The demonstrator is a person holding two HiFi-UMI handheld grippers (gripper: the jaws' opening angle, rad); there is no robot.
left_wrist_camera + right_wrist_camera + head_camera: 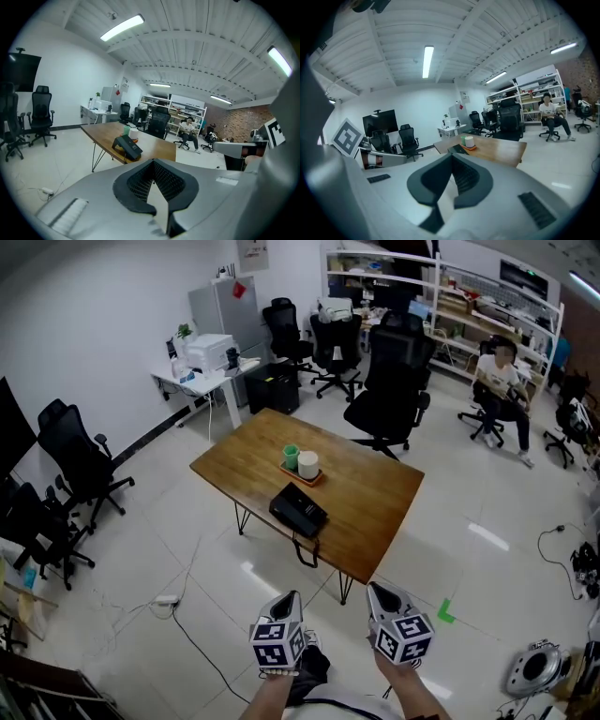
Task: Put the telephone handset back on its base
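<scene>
We stand well back from the table (375, 486), left claw (292, 598) and right claw (376, 589) both closed on nothing, the telephone (298, 510) resting near its front edge; approaching looks the next move.

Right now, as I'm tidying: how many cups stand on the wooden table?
2: a green cup and a white cup, side by side on the tray beyond the telephone.

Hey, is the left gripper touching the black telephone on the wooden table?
Apart. The head view shows the left gripper held well short of the table, with bare floor between it and the telephone.
</scene>
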